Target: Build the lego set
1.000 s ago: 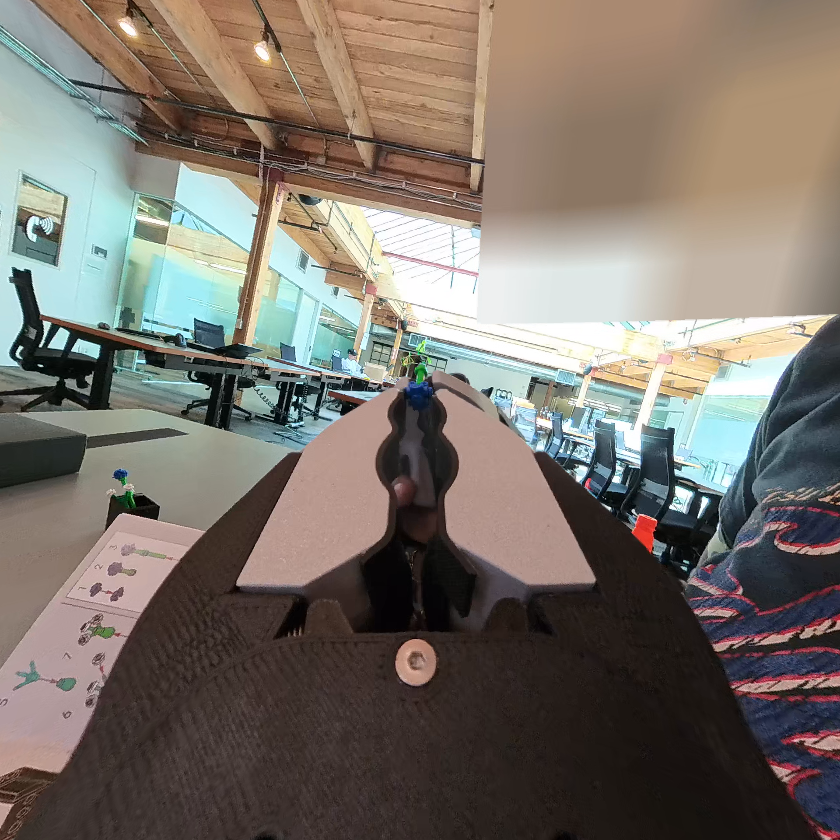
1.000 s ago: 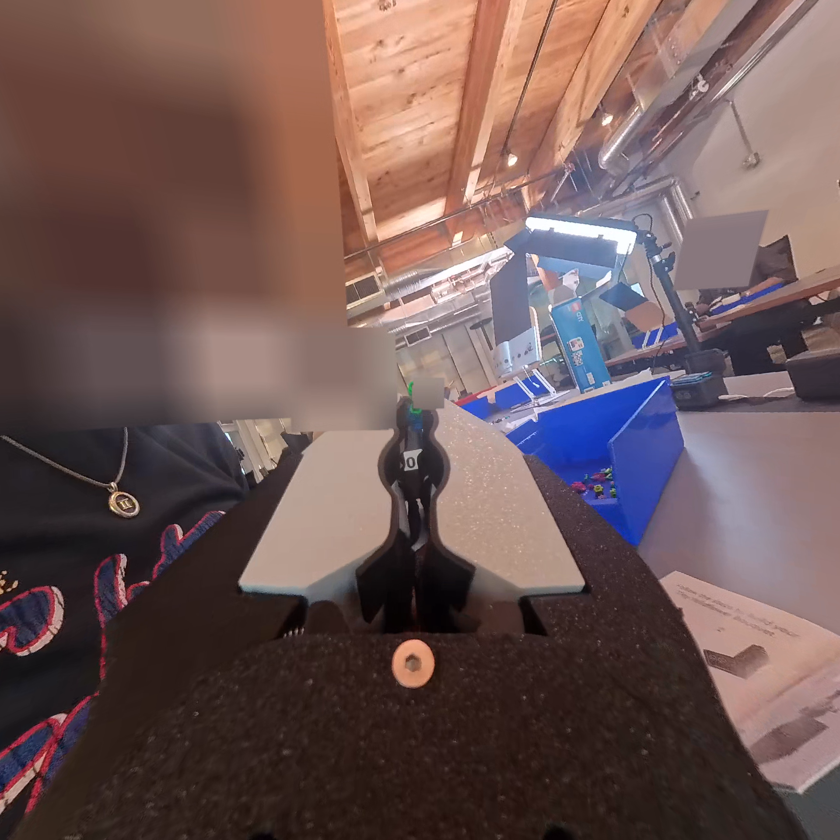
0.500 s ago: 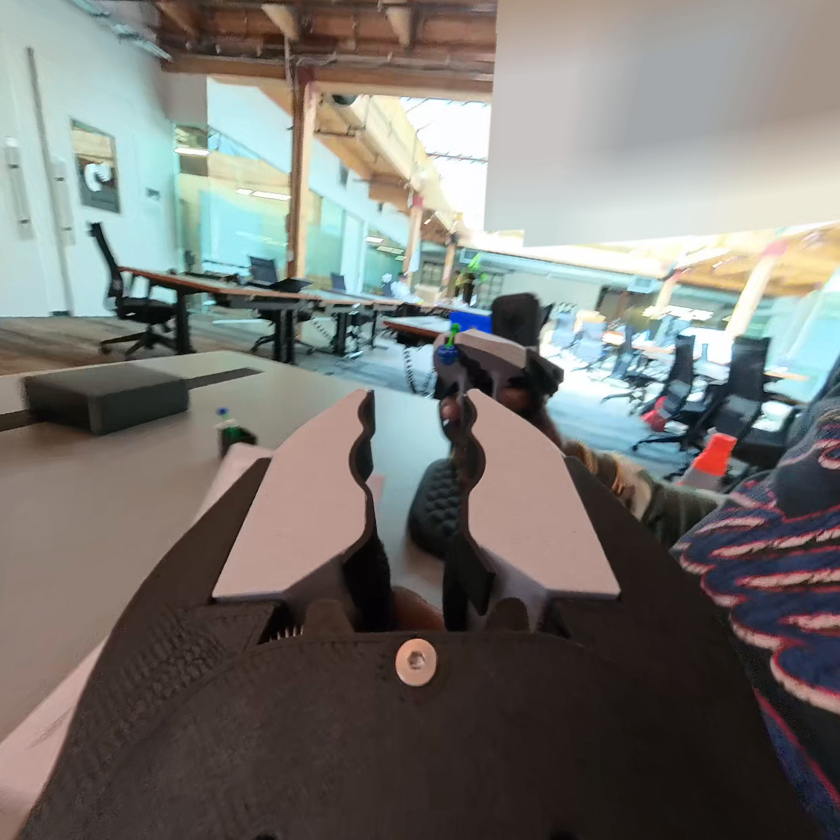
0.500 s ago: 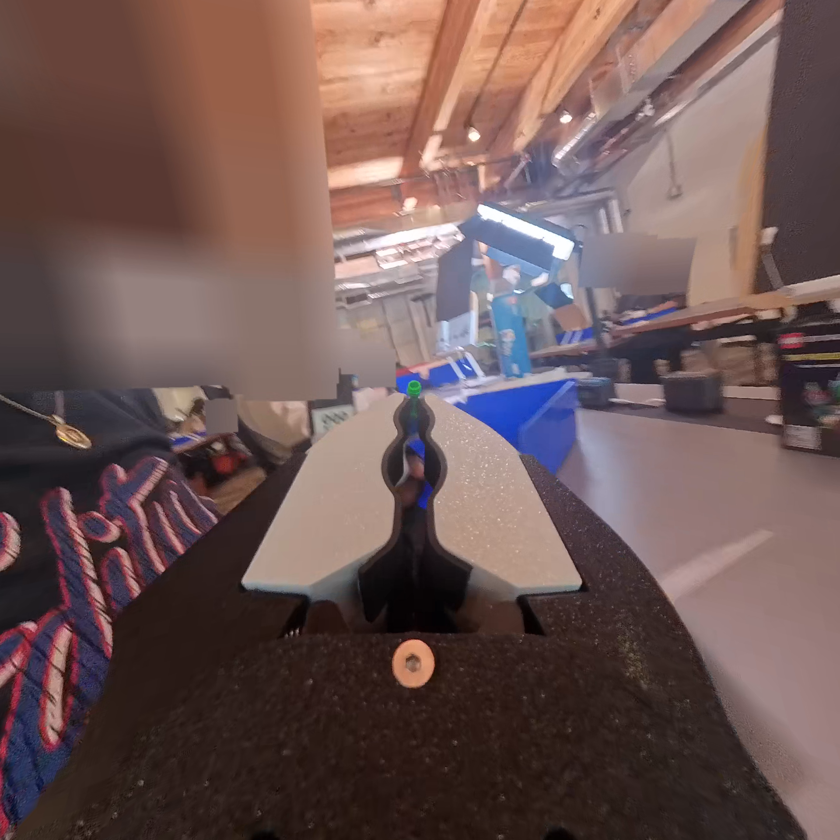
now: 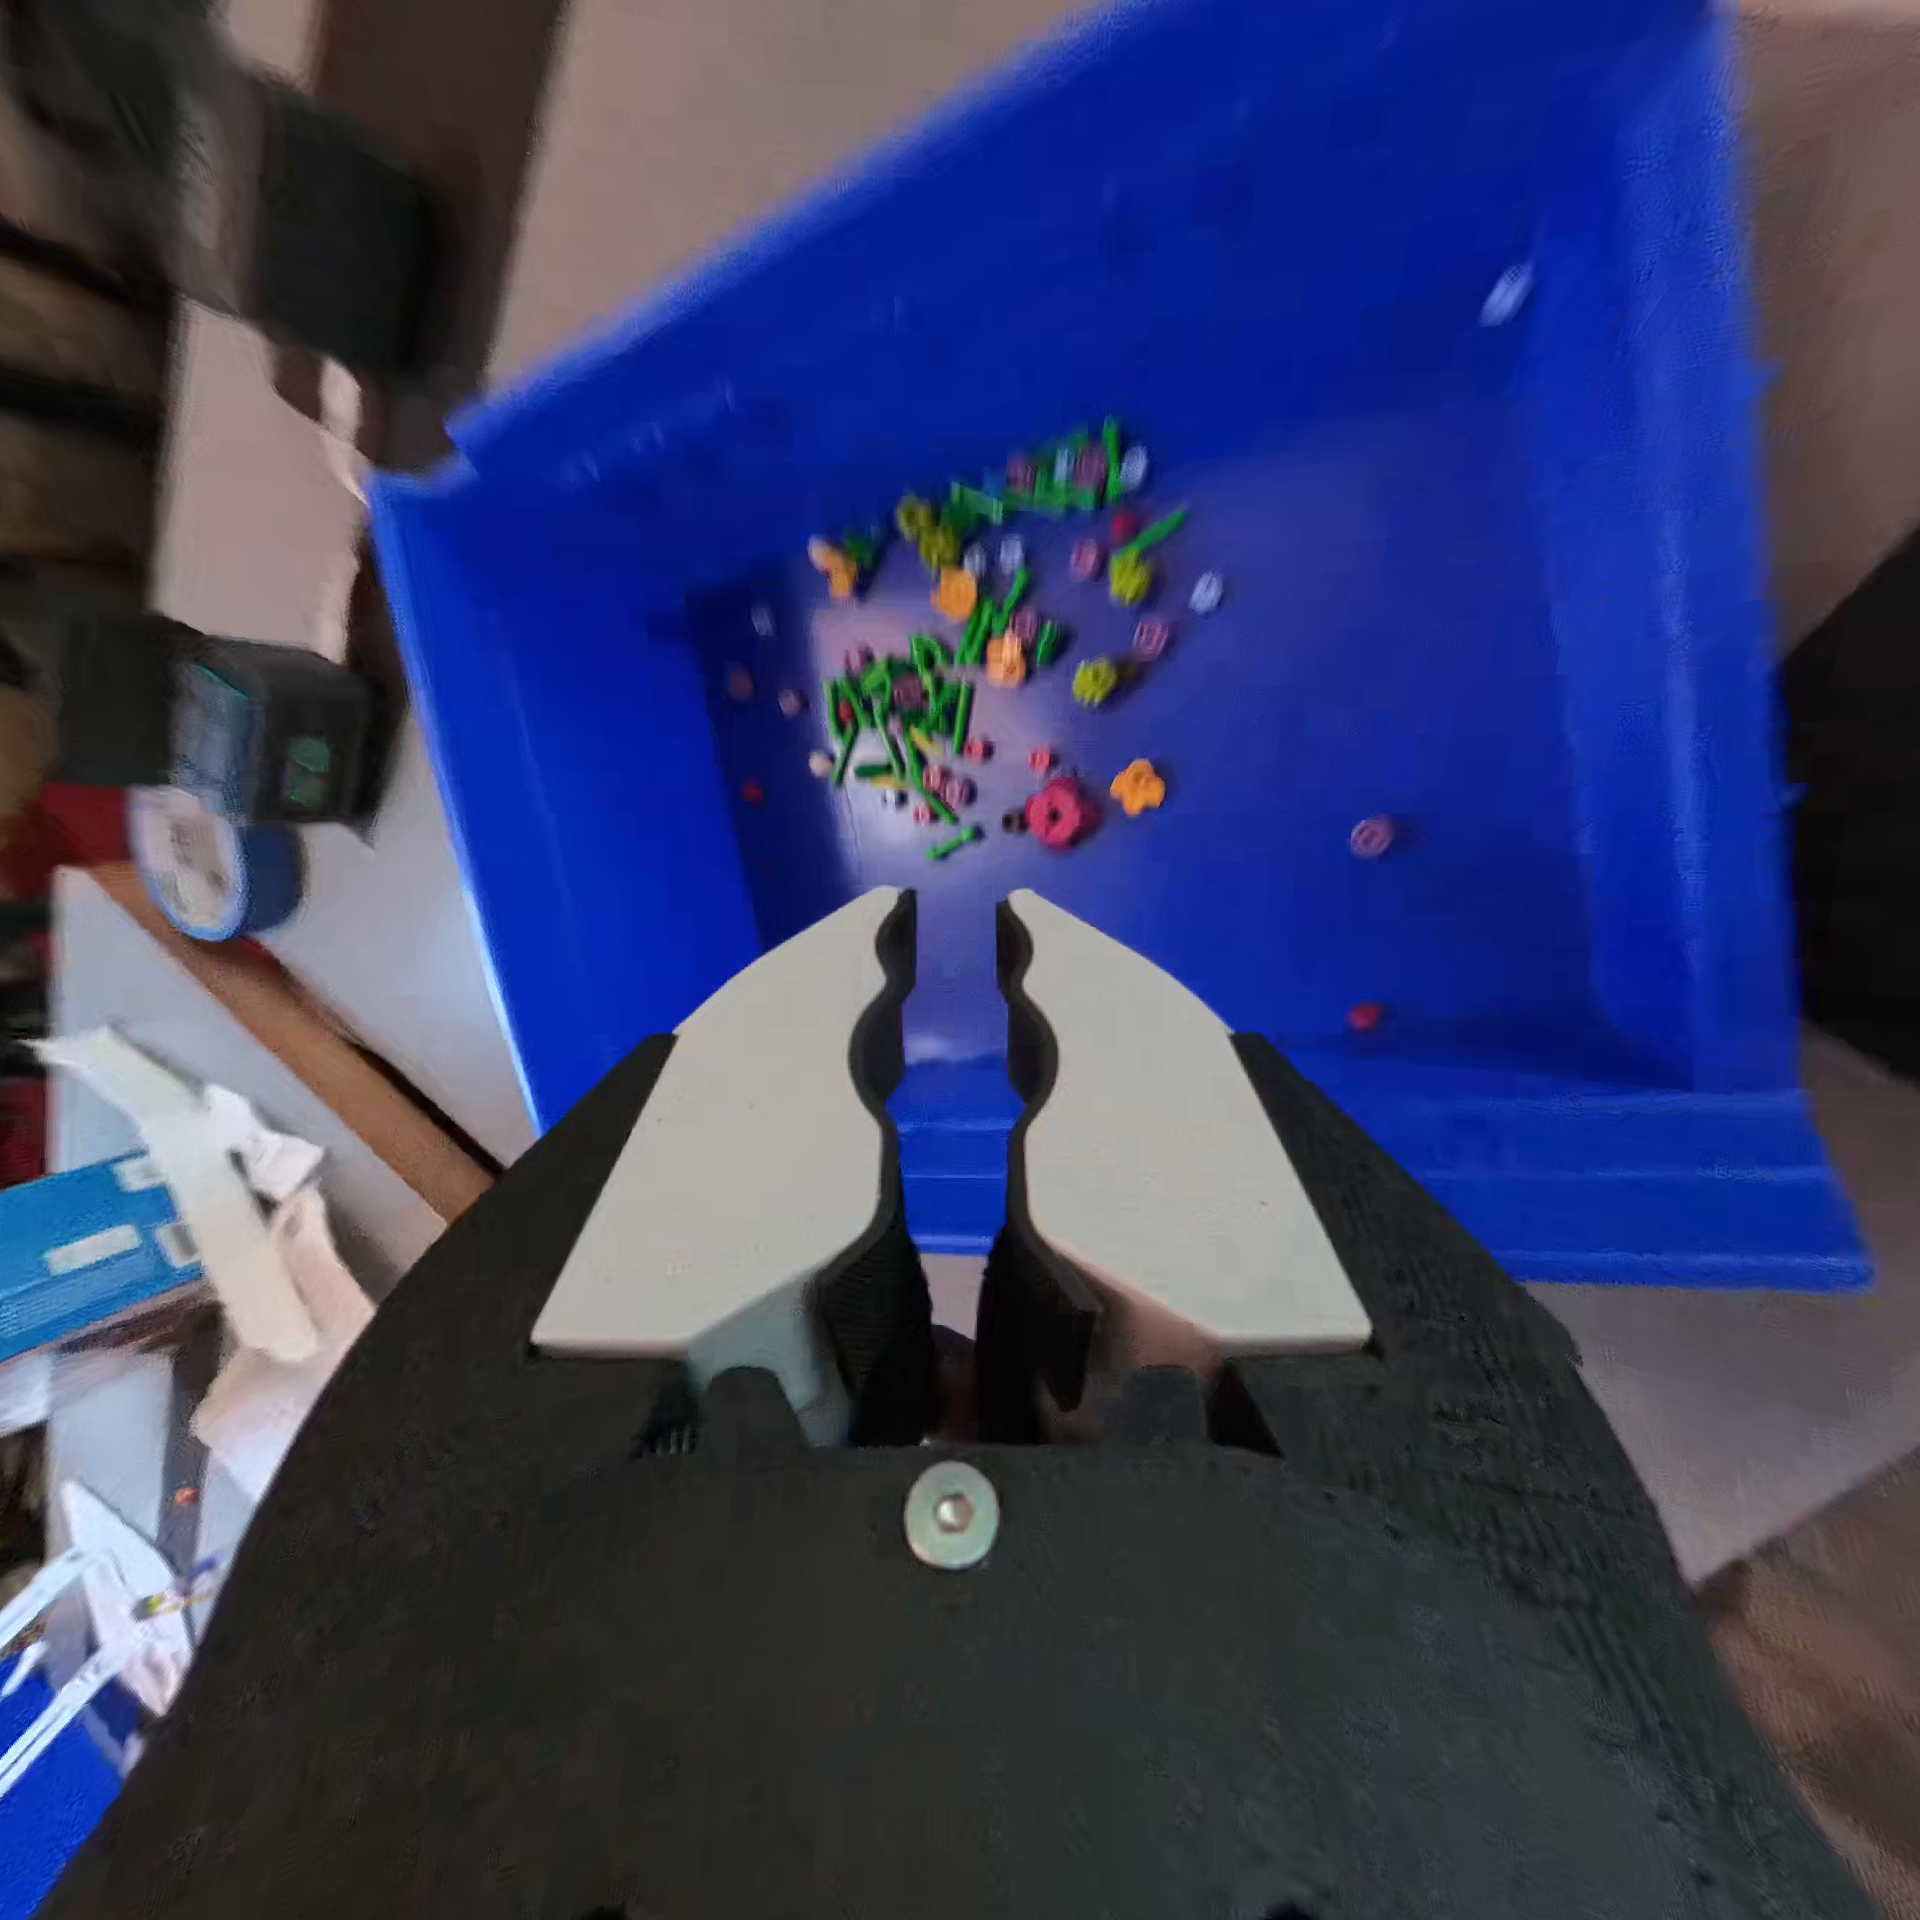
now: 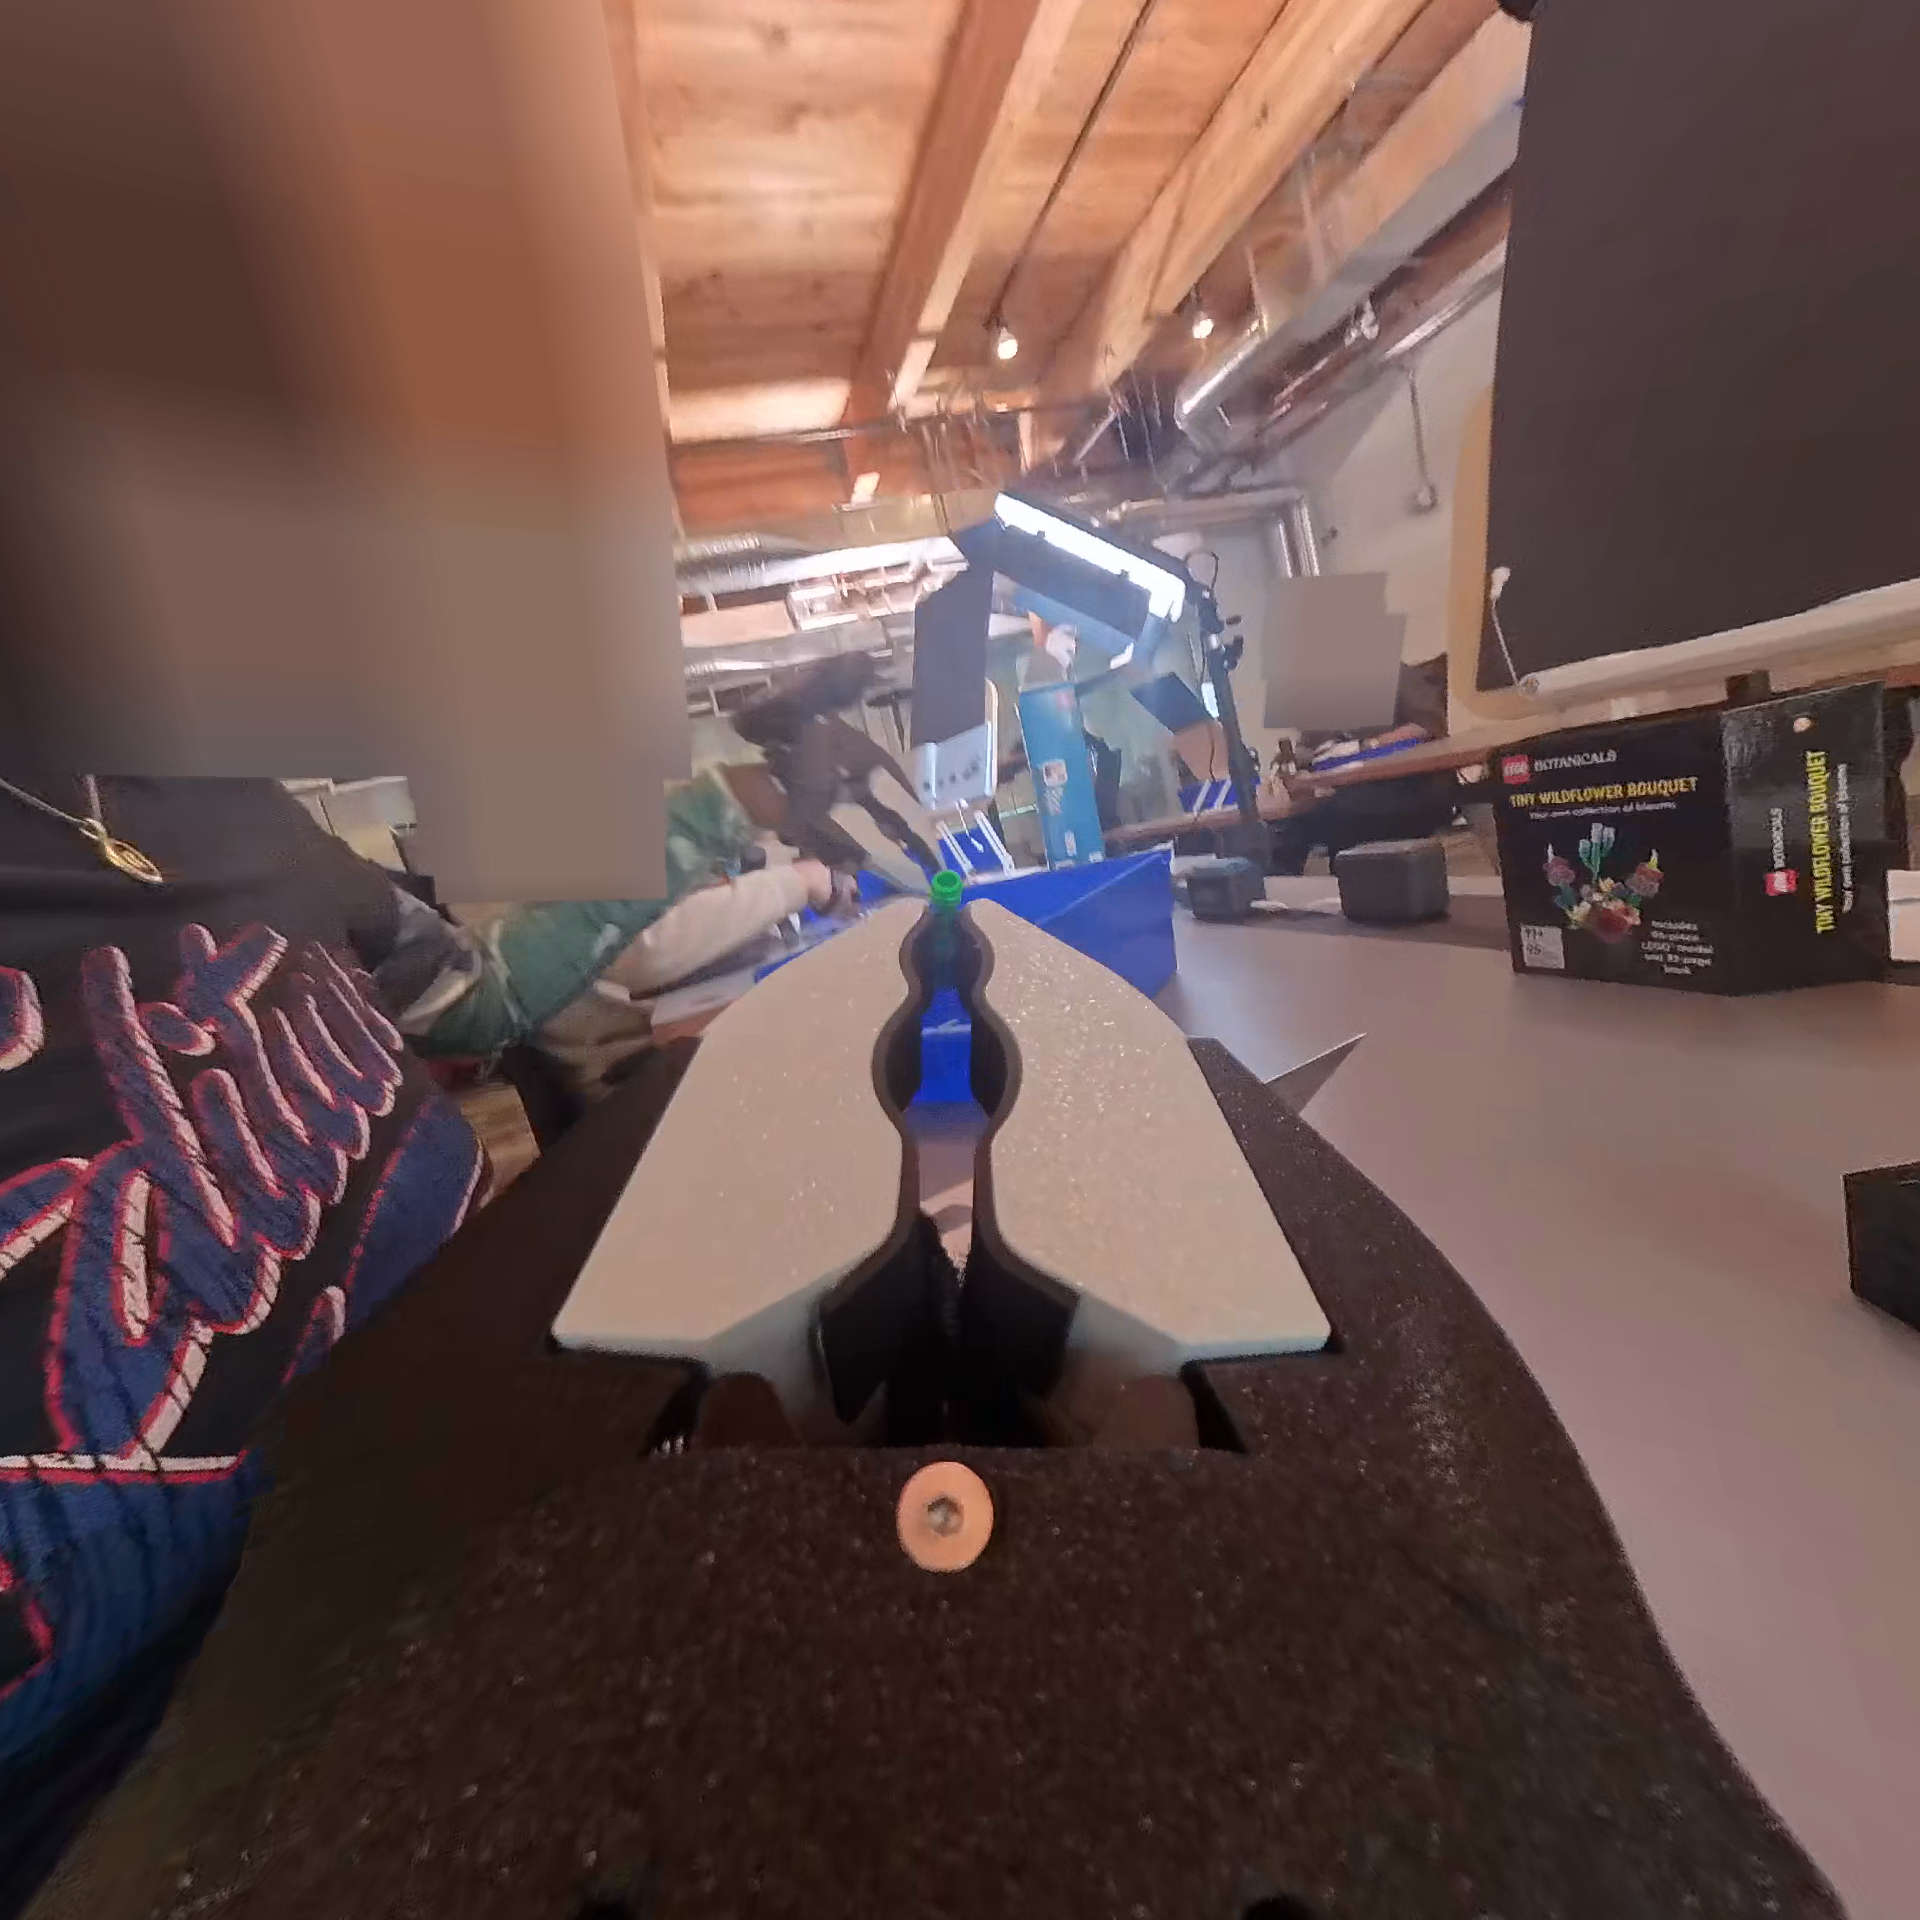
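While the right gripper (image 6: 945,914) is pinched on a small green plastic lego stem piece (image 6: 944,886) whose round tip pokes out just past its grey fingertips, held up off the grey worktop (image 6: 1558,1143), the left gripper (image 5: 951,909) hangs over the big blue plastic bin (image 5: 1299,312) with its jaws spread a little and nothing between them. Left wrist view is motion-blurred, so piece shapes are rough: a scatter of loose lego pieces (image 5: 977,644) on the bin floor, mostly green stems, some orange and yellow flower bits, pale lilac studs, plus a round pink-red flower piece (image 5: 1060,816) and an orange flower piece (image 5: 1138,787) closest to the fingertips. Step in hand looks like fetching the next part for the stem the right side carries. Next move probably calls for lowering the left gripper into the bin, lining one piece up between the fingers and closing on it alone; pieces are tiny and clustered, so the isolated ones near the front are the easier pick. Which piece the build needs cannot be told here. A black cardboard product box (image 6: 1683,842) stands on the worktop well apart, to the right.
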Motion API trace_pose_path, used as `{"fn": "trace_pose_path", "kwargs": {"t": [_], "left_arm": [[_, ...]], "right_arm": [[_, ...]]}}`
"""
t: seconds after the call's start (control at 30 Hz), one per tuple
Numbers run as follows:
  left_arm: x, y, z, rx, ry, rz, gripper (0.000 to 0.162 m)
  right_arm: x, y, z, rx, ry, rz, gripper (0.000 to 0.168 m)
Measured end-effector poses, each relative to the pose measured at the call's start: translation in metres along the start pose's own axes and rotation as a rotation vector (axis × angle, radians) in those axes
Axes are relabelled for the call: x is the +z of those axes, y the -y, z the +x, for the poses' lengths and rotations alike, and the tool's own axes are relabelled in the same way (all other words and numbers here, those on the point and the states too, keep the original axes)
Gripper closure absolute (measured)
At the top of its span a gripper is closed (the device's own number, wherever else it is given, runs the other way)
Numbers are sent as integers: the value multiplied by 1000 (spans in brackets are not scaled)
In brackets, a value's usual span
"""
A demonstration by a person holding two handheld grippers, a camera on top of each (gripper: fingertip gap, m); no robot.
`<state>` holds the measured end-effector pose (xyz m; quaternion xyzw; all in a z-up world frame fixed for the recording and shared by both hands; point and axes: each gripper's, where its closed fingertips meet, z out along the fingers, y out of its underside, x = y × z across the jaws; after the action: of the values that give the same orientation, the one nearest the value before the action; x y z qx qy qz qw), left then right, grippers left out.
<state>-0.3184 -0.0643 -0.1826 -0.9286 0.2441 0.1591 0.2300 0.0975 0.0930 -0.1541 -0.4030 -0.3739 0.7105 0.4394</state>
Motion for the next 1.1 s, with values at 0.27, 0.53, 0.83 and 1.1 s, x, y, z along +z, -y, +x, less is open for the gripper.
{"fn": "trace_pose_path", "kwargs": {"t": [0.27,0.53,0.83,1.1], "left_arm": [[86,-6,13,-102,-452,-181,144],[121,-10,14,-109,-465,-238,141],[133,-20,4,-60,-352,-253,143],[135,-14,9,-33,-370,-216,150]], "right_arm": [[-4,3,2,9,-3,29,165],[-5,4,4,17,-10,45,165],[-4,3,5,18,-13,38,165],[-5,3,6,23,-19,42,166]]}}
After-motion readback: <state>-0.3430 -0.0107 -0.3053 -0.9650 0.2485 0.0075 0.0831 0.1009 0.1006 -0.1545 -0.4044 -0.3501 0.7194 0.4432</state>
